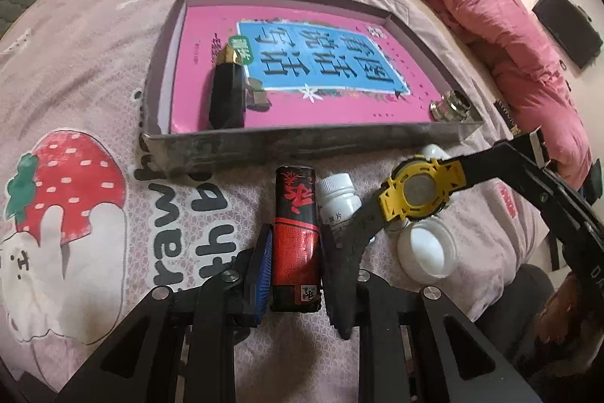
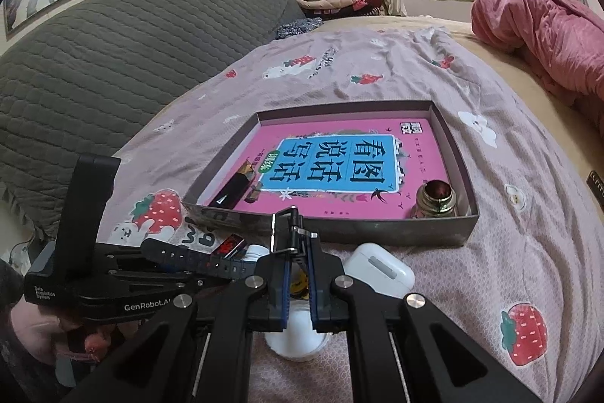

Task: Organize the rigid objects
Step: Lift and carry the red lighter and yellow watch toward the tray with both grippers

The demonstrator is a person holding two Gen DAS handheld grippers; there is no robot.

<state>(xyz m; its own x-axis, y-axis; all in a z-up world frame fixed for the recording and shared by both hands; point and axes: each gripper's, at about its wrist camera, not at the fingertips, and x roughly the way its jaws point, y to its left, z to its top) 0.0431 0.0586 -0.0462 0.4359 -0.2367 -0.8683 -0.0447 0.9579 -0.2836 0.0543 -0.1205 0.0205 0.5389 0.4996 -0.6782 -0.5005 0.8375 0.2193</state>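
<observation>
My left gripper (image 1: 296,237) is shut on a red-and-black box (image 1: 295,233), held upright just above the bedspread. Its black housing (image 2: 87,274) shows at the lower left of the right wrist view, with the red-and-black box (image 2: 230,246) peeking out. My right gripper (image 2: 298,252) is shut on the strap of a yellow-and-black watch (image 1: 419,191). The buckle (image 2: 292,218) sticks out past its fingertips and the other strap end (image 2: 188,257) trails left. From the left wrist view, the right gripper (image 1: 524,148) reaches in from the right.
A shallow grey box (image 1: 302,142) (image 2: 377,231) holds a pink book, a black gold-capped tube (image 1: 226,93) and a metal fitting (image 1: 451,104). In front of it lie a white bottle (image 1: 338,195), an open white jar (image 1: 428,252) and an earbud case (image 2: 379,269). A pink quilt (image 2: 547,36) lies at the right.
</observation>
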